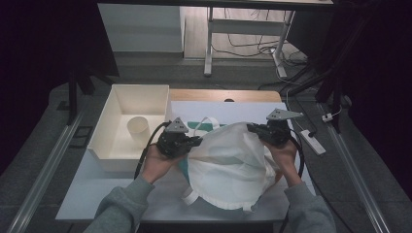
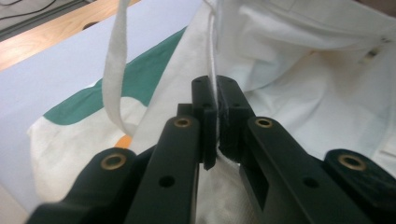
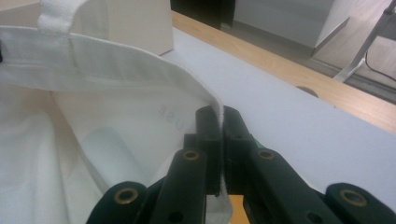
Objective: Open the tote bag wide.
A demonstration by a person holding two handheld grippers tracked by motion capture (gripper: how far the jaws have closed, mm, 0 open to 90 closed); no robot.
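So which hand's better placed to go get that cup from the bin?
Probably the left: the left gripper sits right beside the bin holding the cup. The right gripper clamps the bag rim farther away.

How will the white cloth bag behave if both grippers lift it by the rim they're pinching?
Probably floppy: the white cloth bag already sags in folds between the left gripper and right gripper. Likely light, as thin pinched hems hold it. Its loose handle may swing.
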